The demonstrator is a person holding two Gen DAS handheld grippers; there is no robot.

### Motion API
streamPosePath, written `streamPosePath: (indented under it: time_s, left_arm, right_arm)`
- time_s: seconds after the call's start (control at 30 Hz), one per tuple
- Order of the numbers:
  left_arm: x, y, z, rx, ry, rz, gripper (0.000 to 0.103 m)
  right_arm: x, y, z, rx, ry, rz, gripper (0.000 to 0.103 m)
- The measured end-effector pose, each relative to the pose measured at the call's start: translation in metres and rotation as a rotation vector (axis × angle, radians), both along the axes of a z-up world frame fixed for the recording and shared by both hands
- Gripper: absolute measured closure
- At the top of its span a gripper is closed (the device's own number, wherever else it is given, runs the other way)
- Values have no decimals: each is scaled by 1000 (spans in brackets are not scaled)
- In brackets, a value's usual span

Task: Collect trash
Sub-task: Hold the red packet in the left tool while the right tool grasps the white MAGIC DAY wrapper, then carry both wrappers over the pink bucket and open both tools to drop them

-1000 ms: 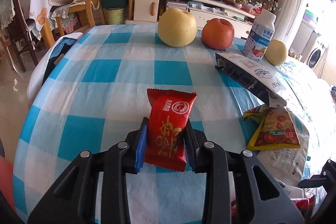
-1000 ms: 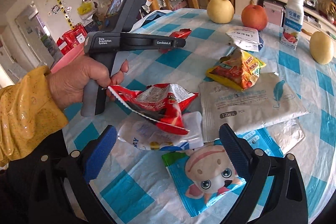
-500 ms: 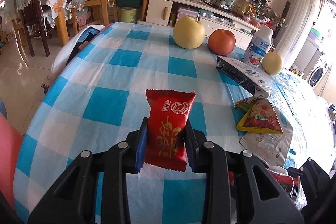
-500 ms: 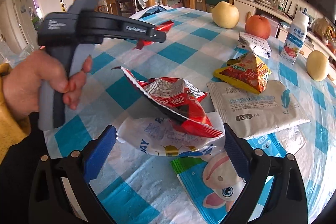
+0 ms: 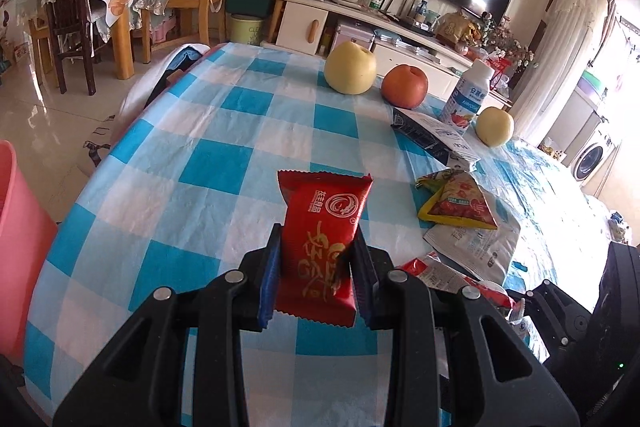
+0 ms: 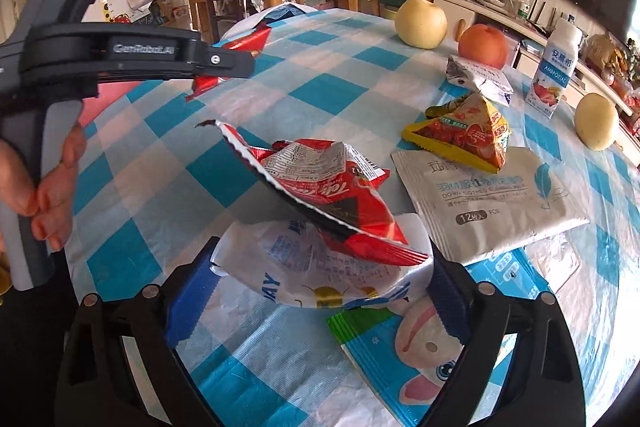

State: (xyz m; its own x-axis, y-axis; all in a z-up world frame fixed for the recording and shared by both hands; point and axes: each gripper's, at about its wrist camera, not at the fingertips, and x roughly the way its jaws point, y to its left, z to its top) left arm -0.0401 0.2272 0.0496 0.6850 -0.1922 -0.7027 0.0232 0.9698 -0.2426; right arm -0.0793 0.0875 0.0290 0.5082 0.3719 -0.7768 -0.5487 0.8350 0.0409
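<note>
The left gripper [image 5: 316,263] pinches the light, crinkly red snack wrapper [image 5: 322,239] at its lower half, low-centre of frame, while the right gripper [image 6: 320,291] gapes wide around a soft white pouch [image 6: 320,267].

Your left gripper [image 5: 316,277] is clamped on the red wrapper [image 5: 320,239]; your right gripper [image 6: 320,303] stands wide open beside it.
</note>
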Motion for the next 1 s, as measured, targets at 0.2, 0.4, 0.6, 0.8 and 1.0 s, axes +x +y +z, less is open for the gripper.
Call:
streamPosePath:
  time_s: [0.2,0.4,0.6,0.8,1.0]
  left_arm:
    - [-20,1,7,-28,-17,-24,70]
    - [-37,6,13,-69,-38,-44,70]
    - [-46,16,21,-89,-69,-39,70]
    - [-49,33,24,-116,-78,11,69]
    - [-52,56,26,-147,-88,85,69]
  right_arm:
    - [-9,-9,8,40,4,-26,11]
    - [-21,-21,16,88,28,-62,11]
    - [-33,-23,25,168,59,-93,11]
    - [-49,-12,38,229,49,-88,11]
    - [-57,0,50,265,49,-85,11]
